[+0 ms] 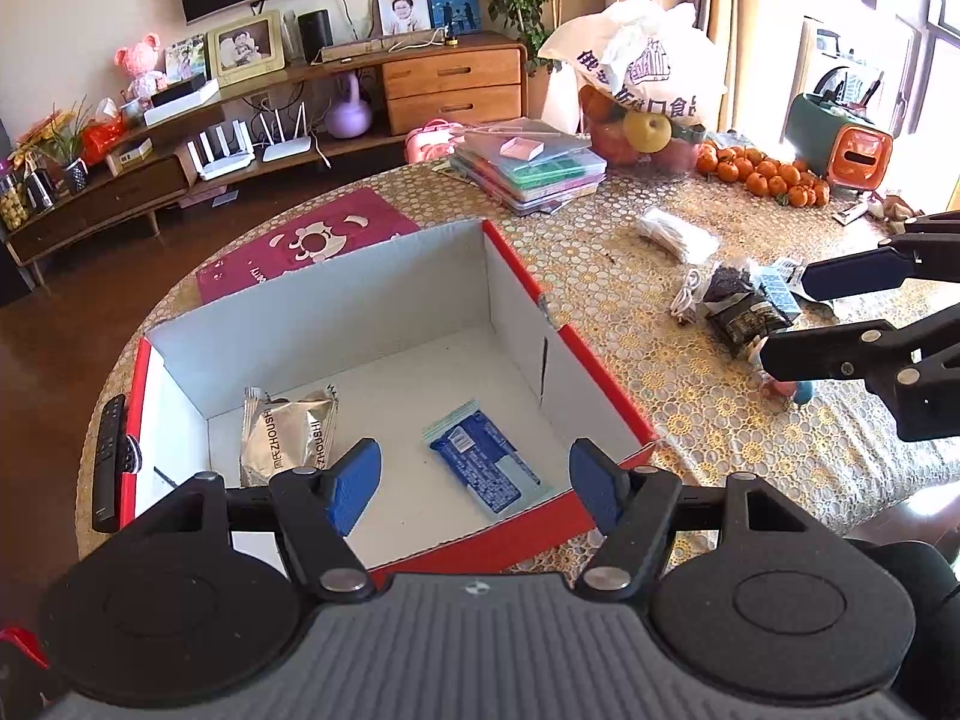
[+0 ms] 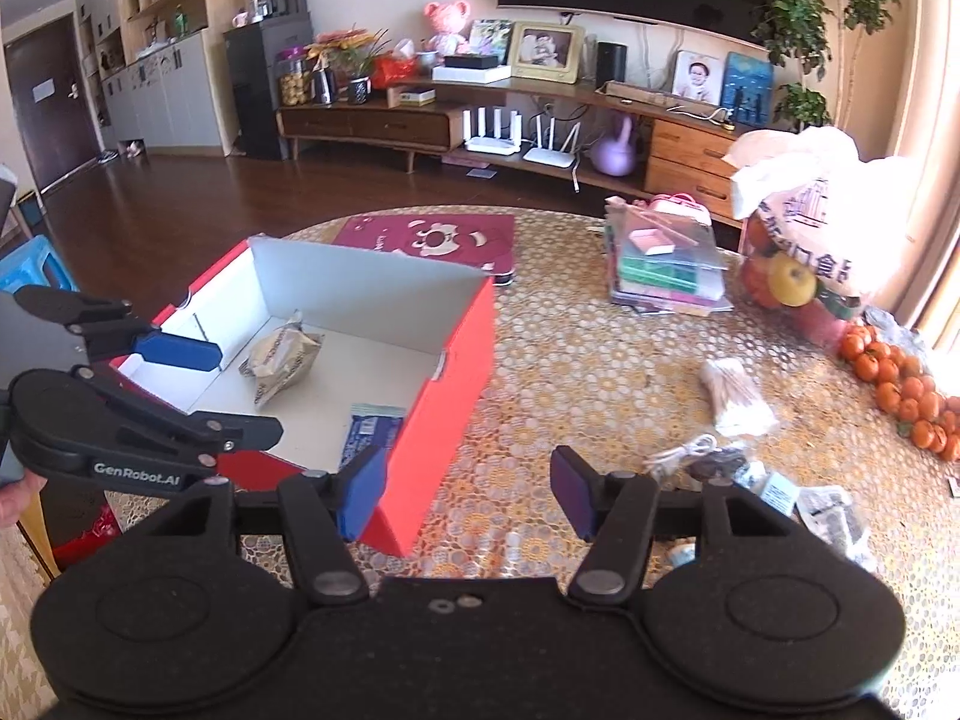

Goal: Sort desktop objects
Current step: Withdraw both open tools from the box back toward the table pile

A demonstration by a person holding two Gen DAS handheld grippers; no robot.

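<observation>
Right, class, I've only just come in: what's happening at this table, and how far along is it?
A person is sorting small items from a round table into a red box, using a hand-held gripper in each hand. Two packets already lie inside it: a silver packet and a blue packet. The left hand-held gripper hangs open and empty over the box. The right hand-held gripper is open and empty too, near the pile of loose packets and a white cable still outside the box.

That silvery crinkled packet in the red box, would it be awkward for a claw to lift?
The silver packet looks like thin foil, creased and puffy, so it would probably flex and crumple when squeezed. It seems light for its size. The shiny film may be a bit slippery, though its flat sealed edges offer a likely pinching spot.
</observation>
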